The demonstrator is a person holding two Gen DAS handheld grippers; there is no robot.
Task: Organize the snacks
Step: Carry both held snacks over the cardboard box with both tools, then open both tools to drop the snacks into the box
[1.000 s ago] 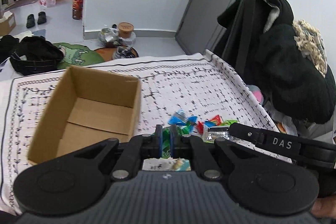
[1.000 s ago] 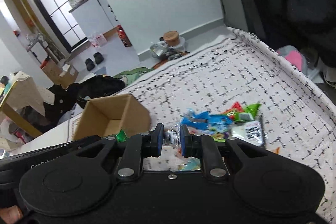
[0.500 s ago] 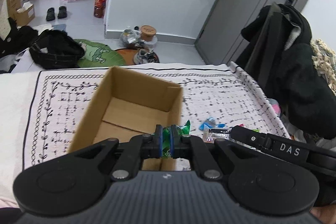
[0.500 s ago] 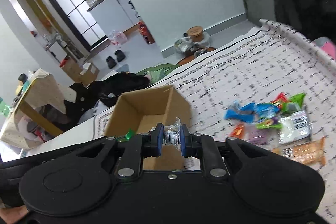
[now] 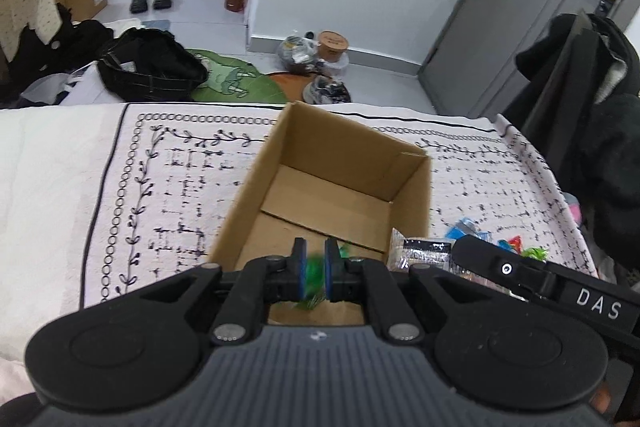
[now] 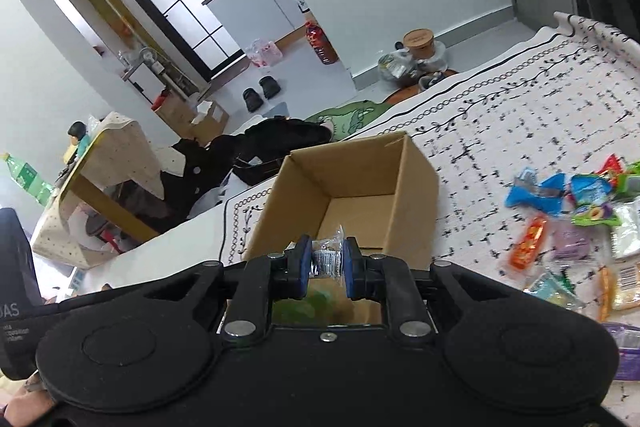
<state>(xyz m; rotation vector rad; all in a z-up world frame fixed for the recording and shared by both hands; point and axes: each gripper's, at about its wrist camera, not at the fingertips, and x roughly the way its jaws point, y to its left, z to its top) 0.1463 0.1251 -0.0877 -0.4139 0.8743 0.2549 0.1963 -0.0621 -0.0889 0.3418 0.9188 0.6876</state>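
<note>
A brown cardboard box (image 5: 344,187) sits open on the table (image 5: 60,195). It has no lid and its walls stand straight up. Inside, only the flat brown bottom flaps show. The box is made of plain, smooth card with sharp corners.

The left claw (image 5: 314,269) is closed on a green snack packet (image 5: 313,273). The packet looks blurry and crinkly. It hangs just over the near edge of the box.

The right claw (image 6: 327,267) is closed on a small clear snack packet (image 6: 329,255) with something pale inside. It too is over the near side of the box. In the right wrist view a green blur shows under this claw, low in the box; I cannot tell just what it is.

The table is covered with a white cloth (image 5: 168,179) that has black leaf lines and little black marks. It looks soft and a bit bumpy.

To the right of the box lies a pile of snacks (image 6: 572,227) on the cloth. They are shiny wrappers in blue, red, orange, green and purple. The pile is near the box but not touching it.

The cloth to the left of the box is bare. The far edge of the table is just behind the box.
</note>
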